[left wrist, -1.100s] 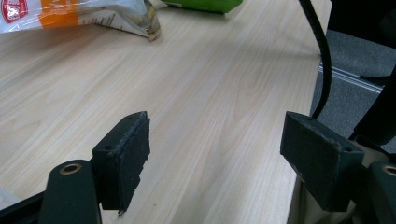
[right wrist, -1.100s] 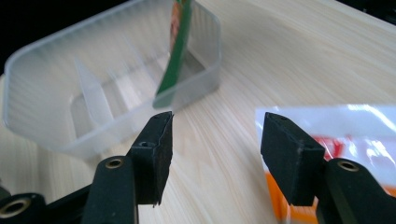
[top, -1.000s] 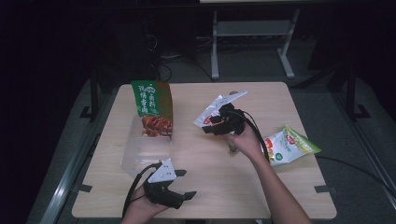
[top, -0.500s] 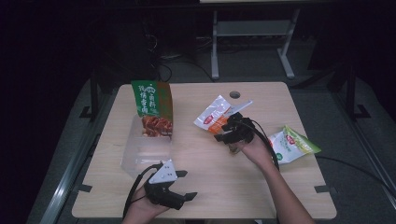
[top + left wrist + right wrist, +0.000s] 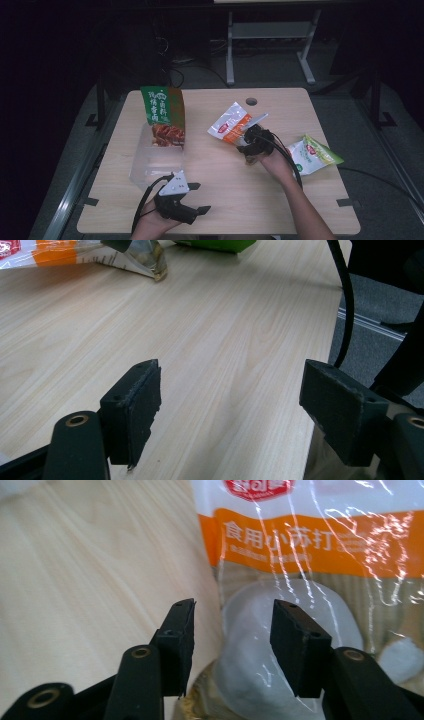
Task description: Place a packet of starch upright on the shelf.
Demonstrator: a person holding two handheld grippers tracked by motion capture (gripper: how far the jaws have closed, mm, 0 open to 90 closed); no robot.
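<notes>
The right gripper is hovering low over the near end of an orange-and-white pouch that is lying flat near the middle of the pale wooden table. In the right gripper view its two black, blocky jaws are standing a moderate way apart with the pouch showing behind and between them; whether the pads are touching the film cannot be told. The pouch is made of glossy, crinkled plastic that is catching streaks of light, with a white top, an orange printed band and a clear lower window through which soft white lumps are showing. The left gripper is resting at the near edge of the table, well apart from the pouch, with a grey three-cornered plate on top; in the left gripper view its rubbery, rough-edged pads are spread wide with only bare wood grain between them. A rectangular clear plastic tub is sitting toward the left of the table, and a tall green-and-brown snack bag is standing upright at its far end. A flat, crumpled green-and-white packet is lying near the right edge, just beside the person's right hand.
</notes>
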